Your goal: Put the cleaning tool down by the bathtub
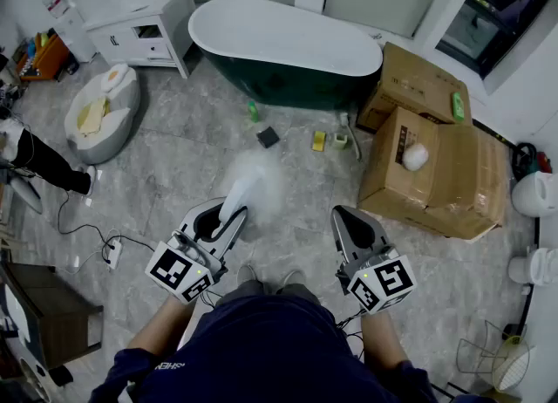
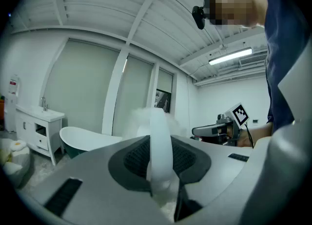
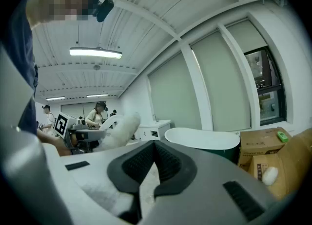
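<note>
The carry is in hand: the cleaning tool (image 1: 253, 185), a fluffy white duster, is held in the air above the floor (image 1: 174, 166), well apart from the bathtub (image 1: 288, 44), which stands along the floor's far edge.

The left hand-held gripper (image 1: 228, 214) is clamped on the tool's white handle. In the left gripper view the handle runs up between the 2 dark pads, with the fluffy head past the tips. The right hand-held gripper (image 1: 349, 218) has its jaws together with nothing between them, and it touches nothing.

By my judgement, the next move calls for walking the tool forward to the strip of floor just beside the bathtub's near side. The left hand-held gripper then lowers it, clear of the small items lying there, and lets go.
</note>
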Motion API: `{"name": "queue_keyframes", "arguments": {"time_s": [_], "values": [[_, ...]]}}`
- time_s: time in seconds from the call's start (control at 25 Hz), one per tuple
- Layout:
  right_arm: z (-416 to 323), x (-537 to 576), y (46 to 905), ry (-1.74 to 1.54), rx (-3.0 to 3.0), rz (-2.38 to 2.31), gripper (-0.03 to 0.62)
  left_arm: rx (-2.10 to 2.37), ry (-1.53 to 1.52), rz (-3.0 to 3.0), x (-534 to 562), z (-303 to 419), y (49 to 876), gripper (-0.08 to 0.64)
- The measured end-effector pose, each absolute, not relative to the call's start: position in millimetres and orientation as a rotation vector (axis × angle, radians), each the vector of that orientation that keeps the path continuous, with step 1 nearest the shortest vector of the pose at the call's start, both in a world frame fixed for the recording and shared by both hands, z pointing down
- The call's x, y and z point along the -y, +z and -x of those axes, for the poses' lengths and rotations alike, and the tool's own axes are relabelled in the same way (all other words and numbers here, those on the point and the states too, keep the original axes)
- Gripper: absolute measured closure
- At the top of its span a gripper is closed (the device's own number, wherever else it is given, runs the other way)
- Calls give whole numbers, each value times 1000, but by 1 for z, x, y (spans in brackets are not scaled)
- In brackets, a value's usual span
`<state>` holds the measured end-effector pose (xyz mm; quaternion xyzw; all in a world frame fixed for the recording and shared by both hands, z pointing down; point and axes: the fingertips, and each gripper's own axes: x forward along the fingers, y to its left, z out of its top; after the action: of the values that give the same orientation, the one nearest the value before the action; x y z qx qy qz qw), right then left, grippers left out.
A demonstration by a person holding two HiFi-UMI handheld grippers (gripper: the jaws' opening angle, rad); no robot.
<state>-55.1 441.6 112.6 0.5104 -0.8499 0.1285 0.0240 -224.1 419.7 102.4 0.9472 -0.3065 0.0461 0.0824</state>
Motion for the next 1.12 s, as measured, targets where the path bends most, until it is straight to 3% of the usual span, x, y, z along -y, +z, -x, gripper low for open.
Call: {"name": "queue_keyframes", "arguments": {"time_s": [1.12], "values": [[41, -458, 117, 428, 2645, -1587, 588, 915, 131, -2827, -436, 209, 104, 454]]}}
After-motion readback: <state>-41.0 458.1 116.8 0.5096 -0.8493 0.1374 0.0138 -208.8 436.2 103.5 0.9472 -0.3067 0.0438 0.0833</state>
